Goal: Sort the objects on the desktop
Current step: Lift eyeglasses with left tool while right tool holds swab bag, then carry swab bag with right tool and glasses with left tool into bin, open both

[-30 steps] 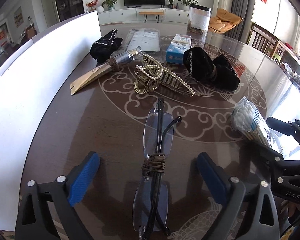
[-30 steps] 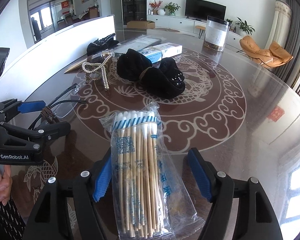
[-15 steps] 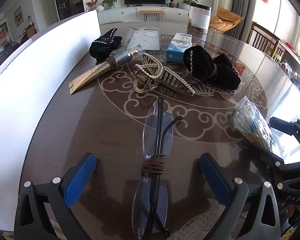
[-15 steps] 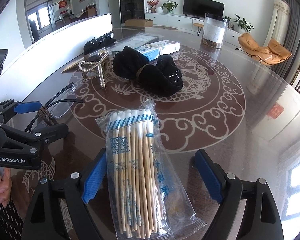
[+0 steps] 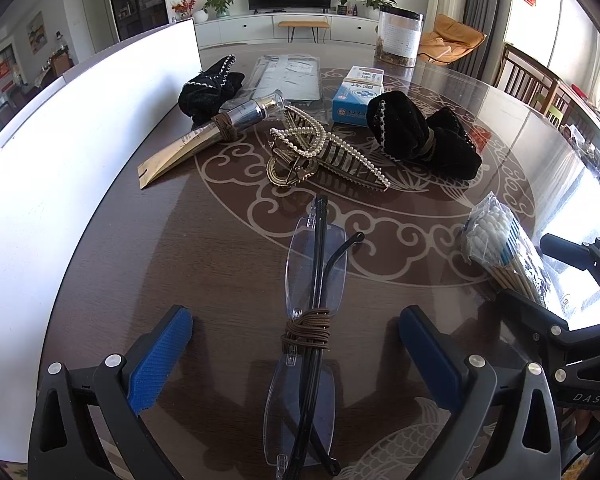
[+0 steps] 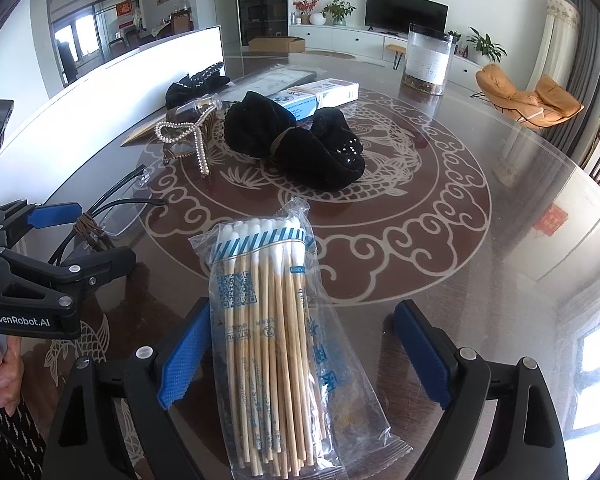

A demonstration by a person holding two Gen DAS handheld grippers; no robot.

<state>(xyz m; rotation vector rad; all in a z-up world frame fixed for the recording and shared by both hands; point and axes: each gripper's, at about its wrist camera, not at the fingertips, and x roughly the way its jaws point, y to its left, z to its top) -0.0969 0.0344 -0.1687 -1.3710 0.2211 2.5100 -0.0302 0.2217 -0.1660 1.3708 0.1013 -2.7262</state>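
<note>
Desktop objects lie scattered over my round table [image 5: 228, 264], and I take the folded glasses [image 5: 314, 280] as my landmark. My left gripper [image 5: 296, 356] stands wide, one blue pad on each side of the glasses, neither pad touching them. The glasses are one pair, rimless, with a brown elastic [image 5: 306, 330] wound round the middle.

My right gripper [image 6: 300, 354] is to the right of the glasses, its jaws opening. One bag of cotton swabs [image 6: 272, 320] lies between its fingers; the left pad is just beside the plastic, the right pad well apart from it. In the right wrist view I see one hand [image 6: 2, 372] at the left edge, gripping the handle of the left gripper.

Beyond the glasses I count one gold hair claw [image 5: 320, 156] with pearl strands, and further left one gold tube [image 5: 216, 132], also banded in brown. To the right of the claw sits one black cloth bundle [image 5: 420, 136] tied at the middle; a second black bundle [image 5: 210, 88] lies by the tube's far end. Past those I count one blue-and-white box [image 5: 358, 94], one flat clear packet [image 5: 290, 78] and one clear jar [image 5: 398, 36] at the far rim. One white board [image 5: 60, 152] stands along the table's edge, left of the glasses.
</note>
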